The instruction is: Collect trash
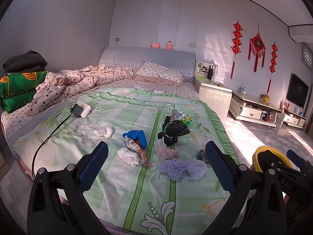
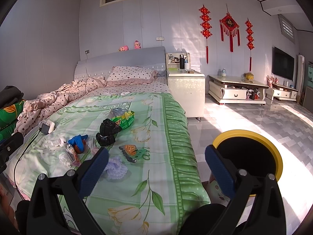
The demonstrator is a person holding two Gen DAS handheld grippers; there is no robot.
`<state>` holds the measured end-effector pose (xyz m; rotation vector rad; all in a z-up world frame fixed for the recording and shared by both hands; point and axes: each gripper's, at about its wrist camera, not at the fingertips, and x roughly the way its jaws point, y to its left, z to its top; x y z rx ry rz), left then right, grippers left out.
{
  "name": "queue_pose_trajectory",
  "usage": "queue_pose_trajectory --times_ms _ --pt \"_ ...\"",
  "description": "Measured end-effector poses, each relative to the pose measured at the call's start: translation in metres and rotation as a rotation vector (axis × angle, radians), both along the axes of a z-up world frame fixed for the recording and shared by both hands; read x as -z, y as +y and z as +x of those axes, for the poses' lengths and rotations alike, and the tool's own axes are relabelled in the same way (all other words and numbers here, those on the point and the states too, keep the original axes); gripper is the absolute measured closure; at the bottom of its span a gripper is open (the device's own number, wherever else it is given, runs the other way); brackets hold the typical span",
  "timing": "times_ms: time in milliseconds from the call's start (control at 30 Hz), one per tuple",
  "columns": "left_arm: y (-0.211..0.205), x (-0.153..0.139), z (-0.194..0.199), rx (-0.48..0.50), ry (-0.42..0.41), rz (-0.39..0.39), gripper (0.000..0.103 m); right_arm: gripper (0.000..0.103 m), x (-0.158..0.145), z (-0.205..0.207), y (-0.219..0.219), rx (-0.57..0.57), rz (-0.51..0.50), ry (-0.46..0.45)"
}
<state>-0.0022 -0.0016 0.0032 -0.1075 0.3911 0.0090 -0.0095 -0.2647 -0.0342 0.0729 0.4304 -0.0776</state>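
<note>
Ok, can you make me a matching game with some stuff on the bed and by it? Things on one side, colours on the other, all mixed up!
Things:
1. knotted plastic bag
2. fluffy bundle
3. bin rim
4. crumpled tissue

Colours:
A. white
B. yellow
C. black
D. pale purple

Pairs: 1-C, 2-D, 3-B, 4-A
</note>
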Motion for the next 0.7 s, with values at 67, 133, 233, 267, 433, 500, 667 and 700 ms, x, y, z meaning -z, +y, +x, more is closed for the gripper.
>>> queue_pose_trajectory --times_ms 67,133,233,267,433,500,667,700 --pt "0.0002 0.0003 0.0003 -0.001 -0.001 0.000 0.008 0.008 -0.0001 -0.0001 0.0002 0.001 0.001 0.001" --pt "-0.0001 0.0000 -0.0001 -0.001 -0.001 0.001 0.008 0.008 -0.0012 0.0002 0.0011 0.000 0.000 0.001" --pt "0.0001 0.0000 0.0001 -0.001 0.000 -0.001 0.008 0.008 -0.0011 0.0004 0.0009 0.000 0.001 0.002" --pt "0.0004 0.0001 0.0003 0.000 0.000 -0.001 0.008 0.008 -0.0006 0.0003 0.0005 0.000 0.001 0.002" --pt "0.0001 0.0000 0.0002 -0.002 0.000 0.000 0.008 0.008 -0.0010 0.0008 0.0006 0.000 0.002 0.003" --pt "0.0007 0.0003 0.0006 -0.001 0.001 -0.002 0.008 0.008 -0.0009 0.0009 0.0005 0.000 0.002 0.004" --pt "0.0006 0.0001 0.0005 -0.001 0.001 -0.002 0.008 0.008 -0.0003 0.0012 0.0001 0.000 0.004 0.005" --pt "0.0005 0.0000 0.0005 -0.001 0.001 -0.002 0.008 0.008 0.0006 0.0010 -0.0004 0.000 0.003 0.005"
